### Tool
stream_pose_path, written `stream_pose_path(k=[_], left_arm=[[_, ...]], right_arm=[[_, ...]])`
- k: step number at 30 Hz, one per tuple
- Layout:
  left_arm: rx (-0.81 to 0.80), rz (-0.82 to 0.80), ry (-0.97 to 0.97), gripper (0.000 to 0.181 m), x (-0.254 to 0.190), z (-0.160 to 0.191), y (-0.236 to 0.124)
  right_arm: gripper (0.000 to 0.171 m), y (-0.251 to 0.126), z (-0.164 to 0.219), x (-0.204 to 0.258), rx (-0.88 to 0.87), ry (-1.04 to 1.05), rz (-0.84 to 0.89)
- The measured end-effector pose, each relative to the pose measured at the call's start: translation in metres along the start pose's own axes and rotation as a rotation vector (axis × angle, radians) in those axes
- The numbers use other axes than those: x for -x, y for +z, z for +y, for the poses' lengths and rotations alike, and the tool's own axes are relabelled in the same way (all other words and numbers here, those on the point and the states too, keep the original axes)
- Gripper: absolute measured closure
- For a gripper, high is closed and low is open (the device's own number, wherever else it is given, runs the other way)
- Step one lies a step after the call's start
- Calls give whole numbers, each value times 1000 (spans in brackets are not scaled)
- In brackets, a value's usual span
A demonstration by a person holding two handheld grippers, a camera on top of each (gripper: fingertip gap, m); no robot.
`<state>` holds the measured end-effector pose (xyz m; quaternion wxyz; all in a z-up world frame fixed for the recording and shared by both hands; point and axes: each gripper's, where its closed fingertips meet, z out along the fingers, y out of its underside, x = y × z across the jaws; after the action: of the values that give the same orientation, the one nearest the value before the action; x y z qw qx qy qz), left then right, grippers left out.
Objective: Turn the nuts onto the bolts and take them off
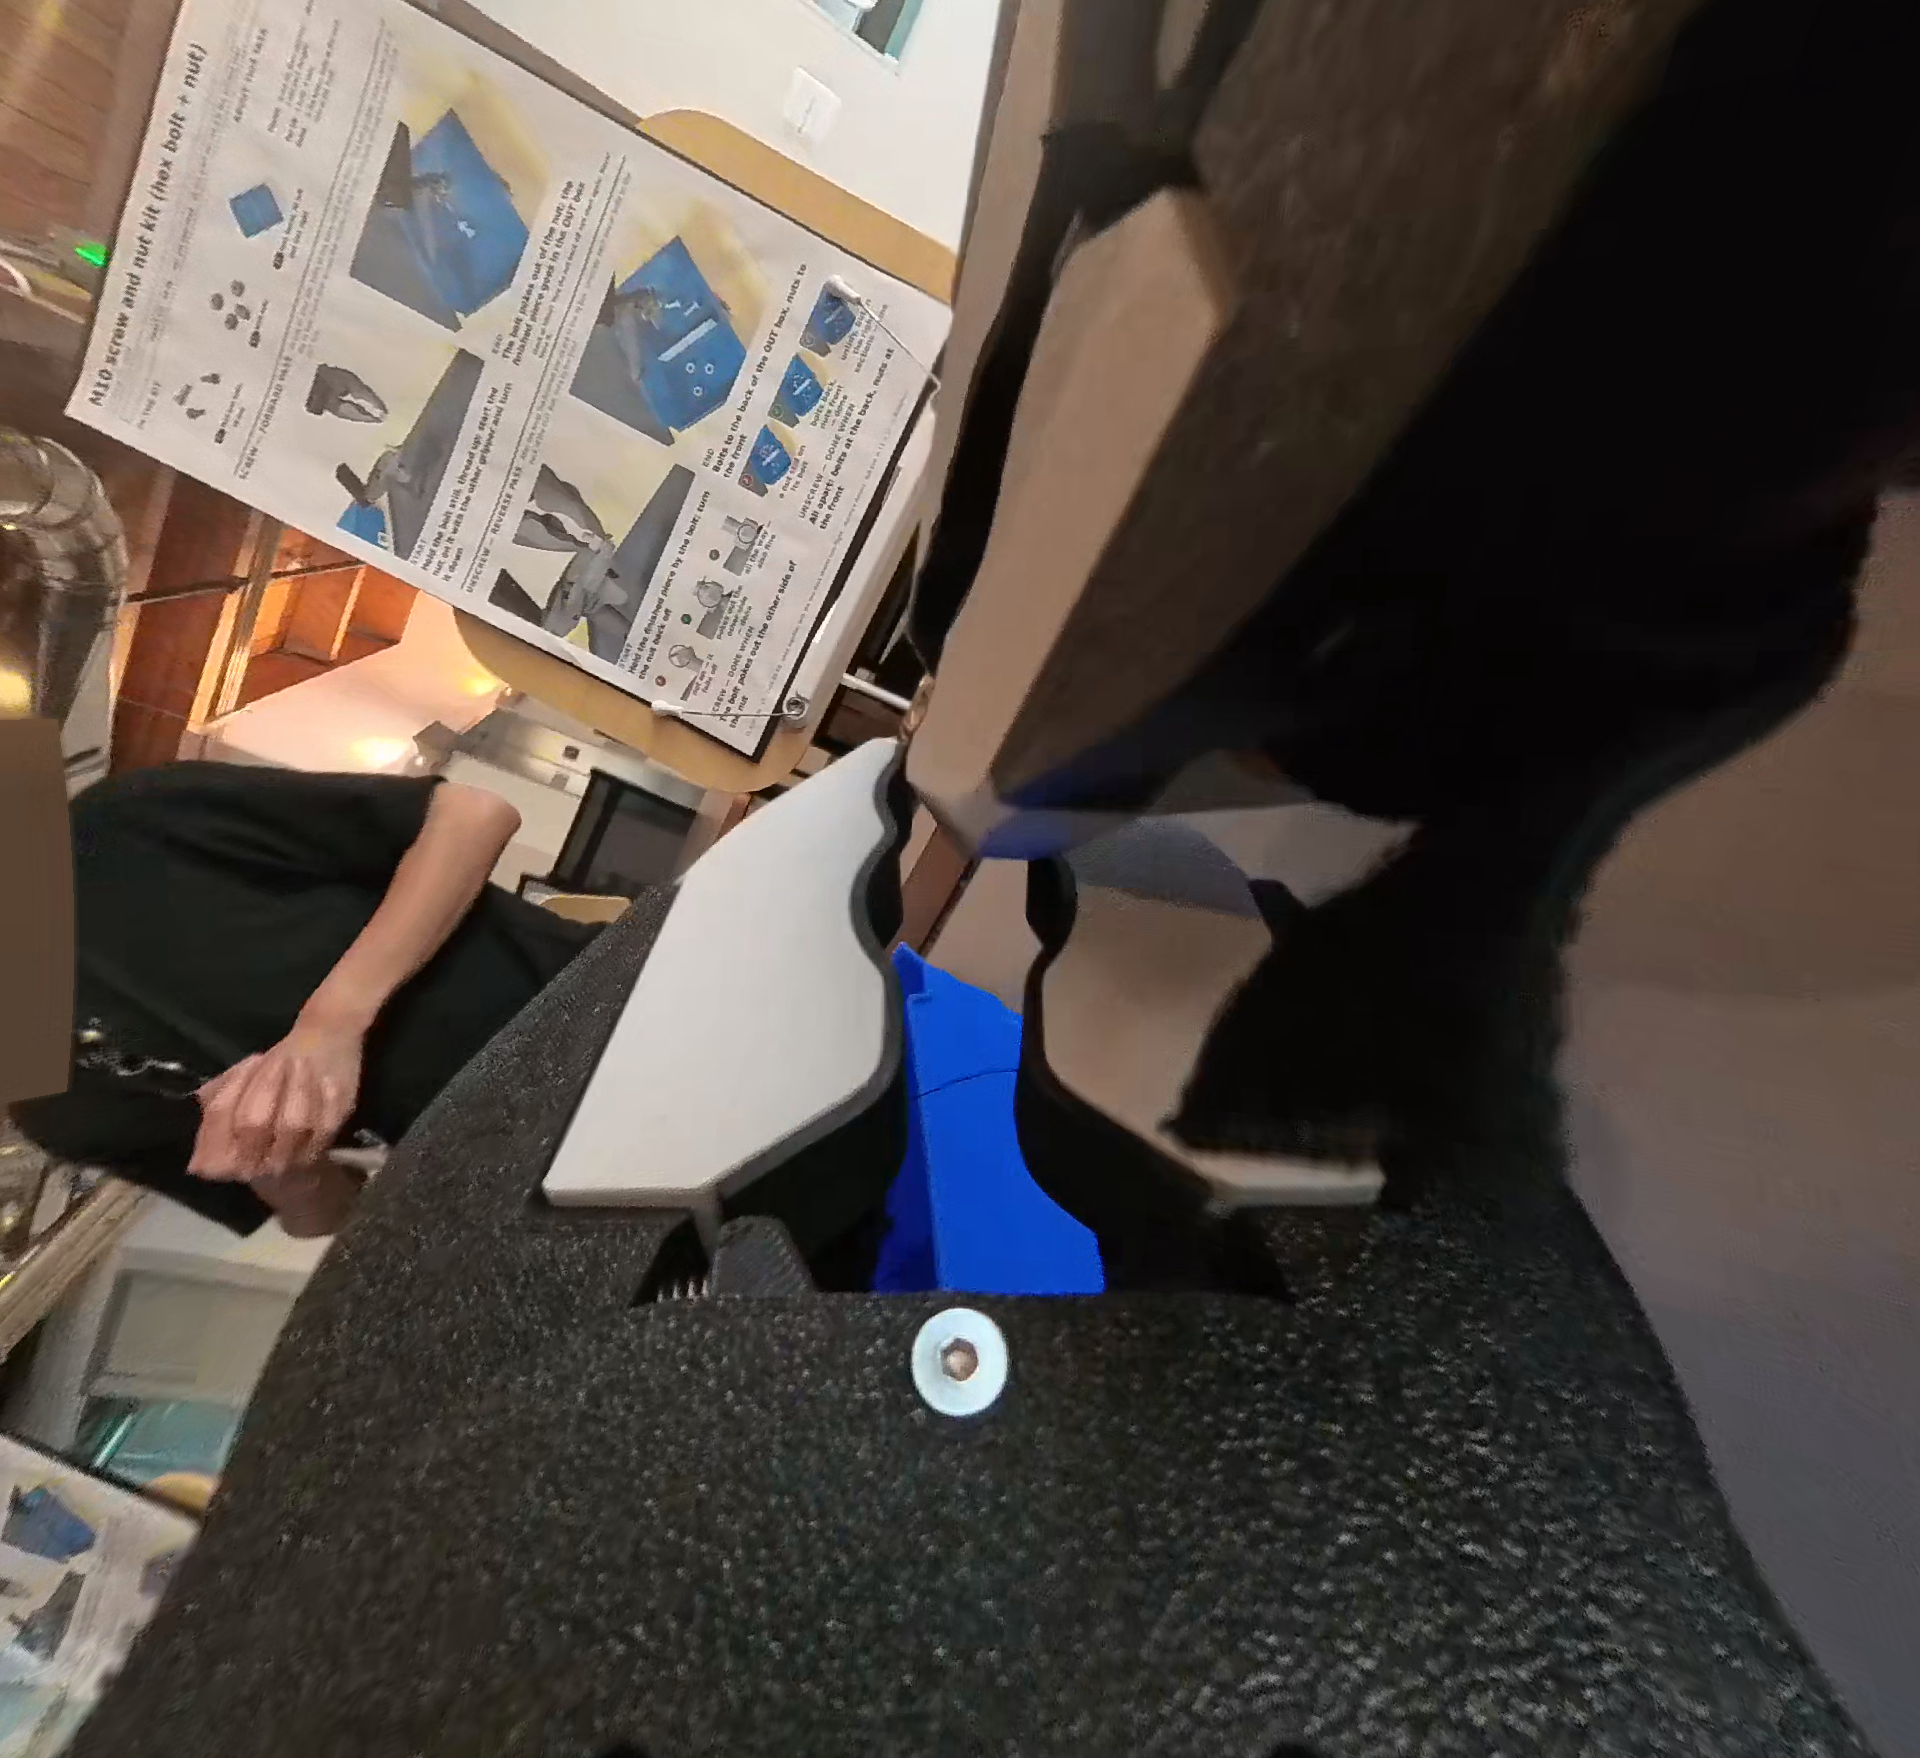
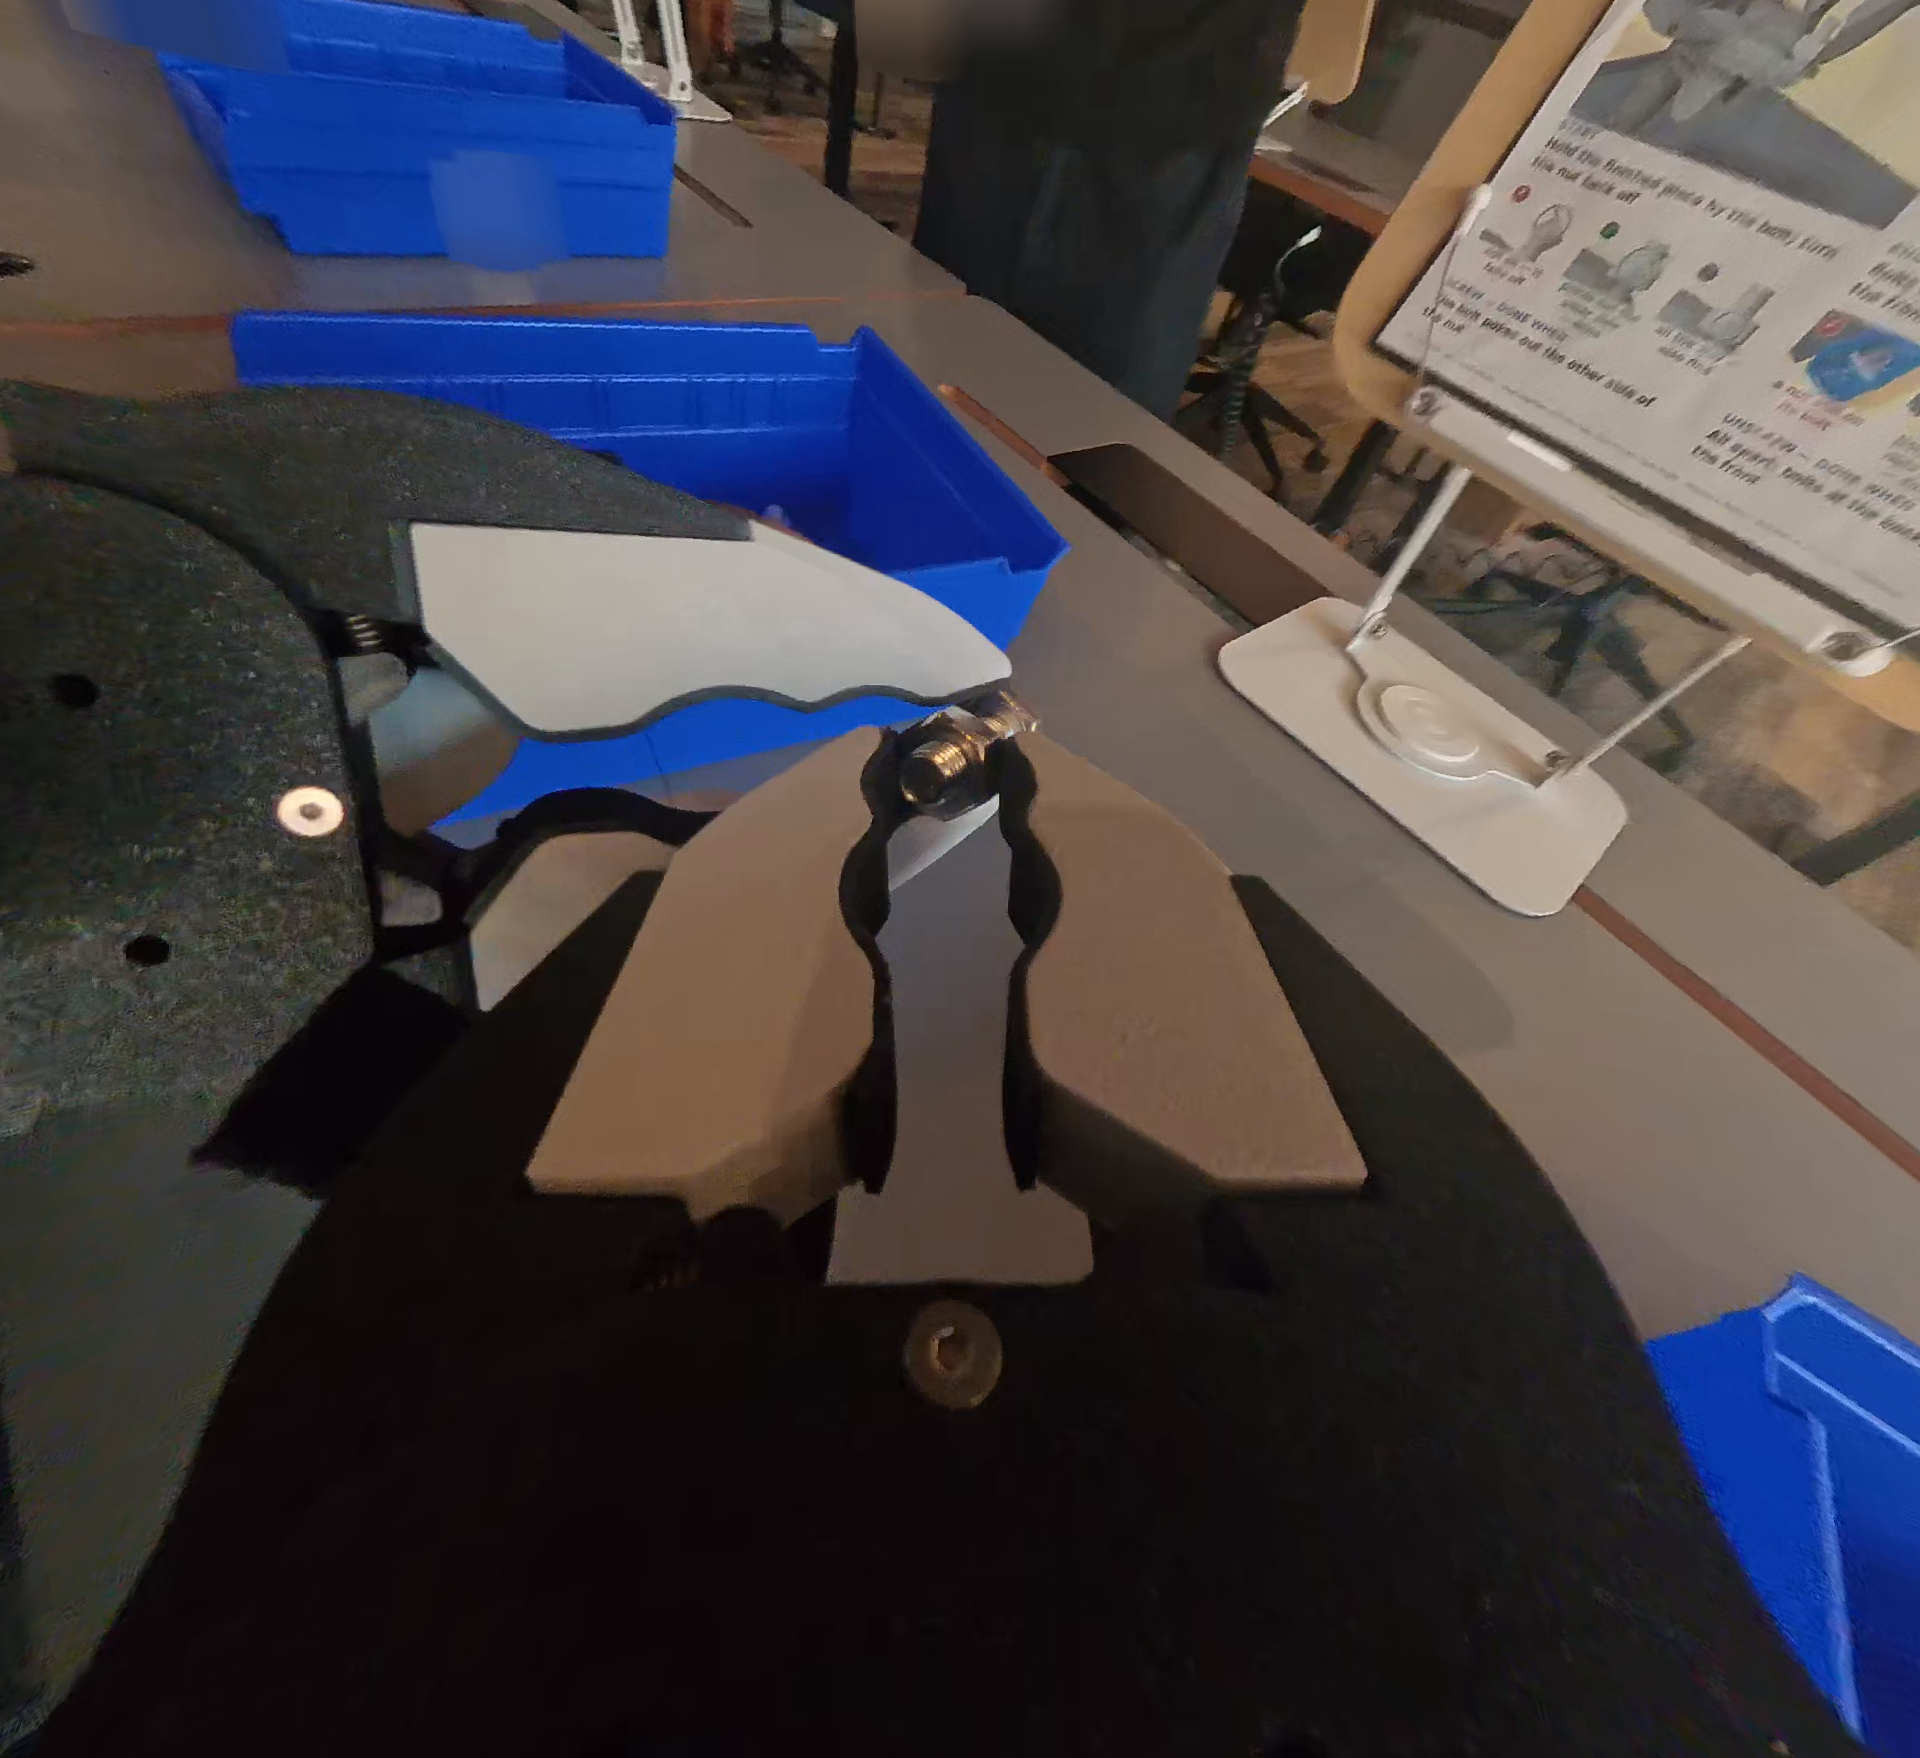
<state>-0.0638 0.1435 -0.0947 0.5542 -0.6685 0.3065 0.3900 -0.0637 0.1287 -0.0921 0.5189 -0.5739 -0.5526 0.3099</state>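
Observation:
In the right wrist view my right gripper [image 2: 951,773] is shut on a dark nut [image 2: 935,799] at its fingertips. The nut sits on a shiny bolt [image 2: 1003,726] whose threaded end faces the camera. My left gripper comes in from the left, and its grey upper finger [image 2: 707,628] closes on the bolt's far end; its lower finger is hidden. In the left wrist view my left gripper [image 1: 971,835] is nearly closed, with the right gripper's finger [image 1: 1091,482] as a large blurred shape close in front. The bolt and nut are hidden there.
A blue bin [image 2: 935,461] stands on the grey table [image 2: 1195,669] just behind the grippers, and it shows between my left fingers [image 1: 966,1137]. More blue bins [image 2: 436,129] stand farther back, one at bottom right [image 2: 1808,1500]. An instruction sheet on a stand [image 2: 1423,752] is at right. A person [image 2: 1091,98] stands behind. The tips of both grippers are at nearly the same place.

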Motion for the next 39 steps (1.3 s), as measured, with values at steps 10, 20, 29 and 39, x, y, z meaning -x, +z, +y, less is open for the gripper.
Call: stream_pose_path(k=[10, 20, 29, 39], left_arm=[[-193, 296, -215, 138, -24, 11, -9], [-512, 815, -693, 135, -63, -20, -36], [-529, 833, -725, 142, -69, -23, -34], [-517, 742, -692, 149, -69, -22, -29]], right_arm=[[153, -20, 20, 7, 145, 298, -442], [153, -45, 33, 23, 401, 264, -646], [153, -42, 41, 27, 477, 231, -637], [153, -36, 37, 24, 473, 292, -606]])
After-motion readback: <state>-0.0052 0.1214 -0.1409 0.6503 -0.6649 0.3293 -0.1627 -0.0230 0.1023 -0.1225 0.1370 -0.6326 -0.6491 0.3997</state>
